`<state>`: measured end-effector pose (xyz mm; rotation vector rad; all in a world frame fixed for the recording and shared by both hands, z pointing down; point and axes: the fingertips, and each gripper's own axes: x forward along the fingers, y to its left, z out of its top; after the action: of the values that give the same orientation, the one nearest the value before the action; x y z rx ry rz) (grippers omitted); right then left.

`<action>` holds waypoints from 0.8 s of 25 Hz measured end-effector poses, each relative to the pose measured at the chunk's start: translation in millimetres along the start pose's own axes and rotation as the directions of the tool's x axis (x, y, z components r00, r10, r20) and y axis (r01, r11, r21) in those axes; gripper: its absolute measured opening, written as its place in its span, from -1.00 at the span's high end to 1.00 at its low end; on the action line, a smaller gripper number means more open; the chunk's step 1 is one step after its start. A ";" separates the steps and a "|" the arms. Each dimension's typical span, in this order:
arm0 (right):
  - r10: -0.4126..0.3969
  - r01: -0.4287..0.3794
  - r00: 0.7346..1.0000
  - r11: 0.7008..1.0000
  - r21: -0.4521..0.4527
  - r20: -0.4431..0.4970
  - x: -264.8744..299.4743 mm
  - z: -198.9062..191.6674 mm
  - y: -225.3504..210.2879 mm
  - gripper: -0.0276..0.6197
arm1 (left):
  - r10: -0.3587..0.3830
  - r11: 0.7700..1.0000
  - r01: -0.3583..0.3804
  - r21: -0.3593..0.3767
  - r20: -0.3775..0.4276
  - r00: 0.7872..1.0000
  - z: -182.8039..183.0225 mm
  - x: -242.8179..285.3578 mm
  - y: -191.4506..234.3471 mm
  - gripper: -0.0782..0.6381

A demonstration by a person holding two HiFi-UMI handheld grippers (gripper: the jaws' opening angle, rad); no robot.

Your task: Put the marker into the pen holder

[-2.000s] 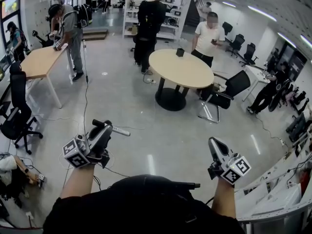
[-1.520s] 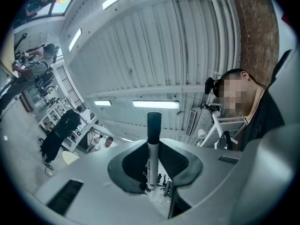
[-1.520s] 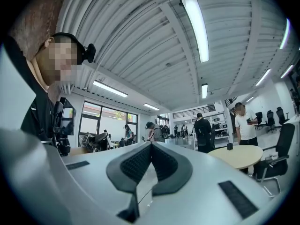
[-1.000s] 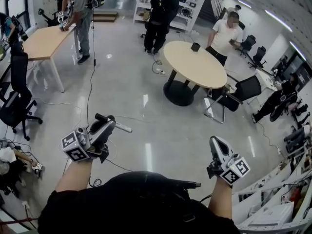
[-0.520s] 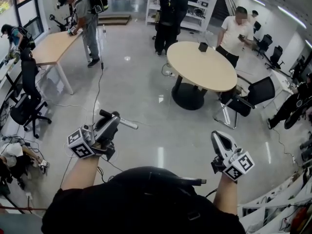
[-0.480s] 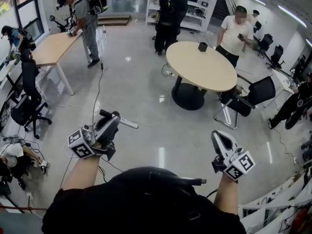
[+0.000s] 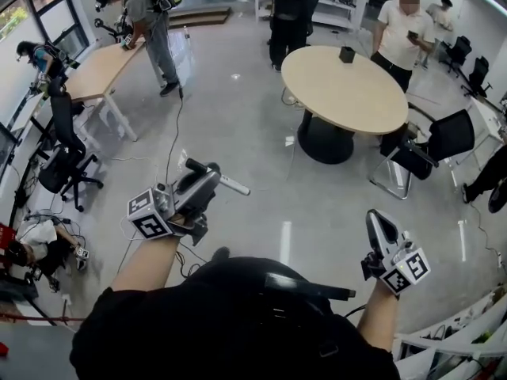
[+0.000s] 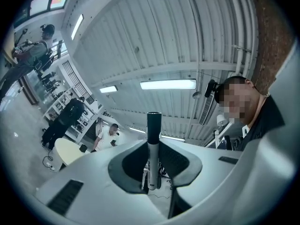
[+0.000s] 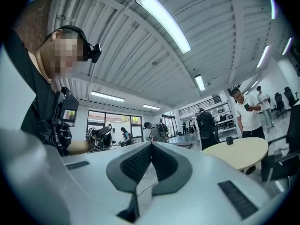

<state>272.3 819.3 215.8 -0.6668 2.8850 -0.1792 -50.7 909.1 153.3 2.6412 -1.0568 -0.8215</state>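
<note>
Between the clamped jaws of your left gripper sits the white-barrelled, black-capped marker, held crosswise in the air, well apart from the small black box that looks to be the pen holder on the round beige table. Step in hand reads as transport, and your right gripper is closed on nothing. Next move: reach the table, tip the marker upright and line it over the holder's mouth before letting go.
</note>
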 end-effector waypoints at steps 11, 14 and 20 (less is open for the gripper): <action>-0.118 0.115 0.992 0.991 -0.069 -0.039 79.7 3.6 -57.8 0.91 | -0.125 0.988 0.127 -0.084 0.024 0.992 12.7 44.1 125.0 0.58; -0.145 0.141 0.989 0.985 -0.100 -0.037 124.3 9.5 -68.8 0.91 | -0.167 0.981 0.168 -0.098 0.028 0.986 29.7 56.1 174.1 0.58; -0.189 0.183 0.982 0.974 -0.136 -0.029 220.8 30.6 -105.6 0.91 | -0.257 0.961 0.255 -0.108 0.003 0.966 70.1 98.2 267.6 0.58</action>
<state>127.7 624.6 170.9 -0.9698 2.8905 -0.0248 -186.9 649.1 148.6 2.7212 -0.6542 -0.8829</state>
